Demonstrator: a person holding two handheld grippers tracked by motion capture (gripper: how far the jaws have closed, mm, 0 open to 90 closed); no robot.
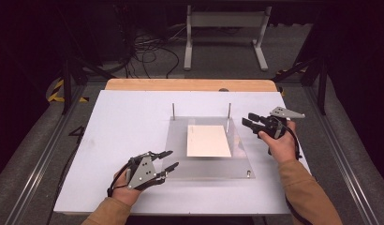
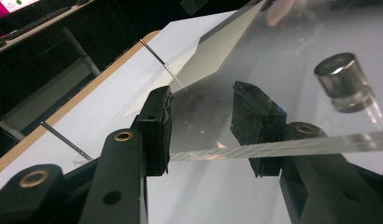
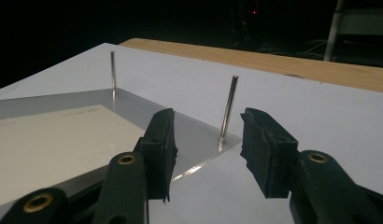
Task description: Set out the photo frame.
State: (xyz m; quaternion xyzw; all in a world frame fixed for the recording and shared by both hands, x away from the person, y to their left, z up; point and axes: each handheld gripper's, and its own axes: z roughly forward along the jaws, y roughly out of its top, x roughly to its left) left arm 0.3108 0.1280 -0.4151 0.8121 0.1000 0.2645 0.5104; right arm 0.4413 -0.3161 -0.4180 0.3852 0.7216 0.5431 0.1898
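A clear plate (image 1: pixel 206 164) lies flat on a white board (image 1: pixel 129 122) that covers most of a wooden table (image 1: pixel 190 85). Under or on the plate, near its middle, sits a cream sheet (image 1: pixel 209 140). Two thin metal rods (image 1: pixel 173 111) stand upright at the plate's far corners, and a short metal stud (image 1: pixel 248 174) sits at its near right corner — in the left gripper view this stud (image 2: pixel 341 79) shows as a stubby cylinder on the clear surface. The left gripper (image 1: pixel 169 159) is at the plate's near left edge, jaws apart; in its own view the plate's edge (image 2: pixel 273 147) runs across between the two jaws, one above and one below it, though whether either pad touches it cannot be told. The right gripper (image 1: pixel 248 119) hangs just beside the plate's far right corner, jaws parted and holding nothing; its own view looks past the jaws at the right rod (image 3: pixel 228 109) rising from that corner, with the sheet (image 3: pixel 54 144) to the left. Beyond the table, a white frame (image 1: pixel 225 33) and loose cables (image 1: pixel 148 51) lie on the dark floor.
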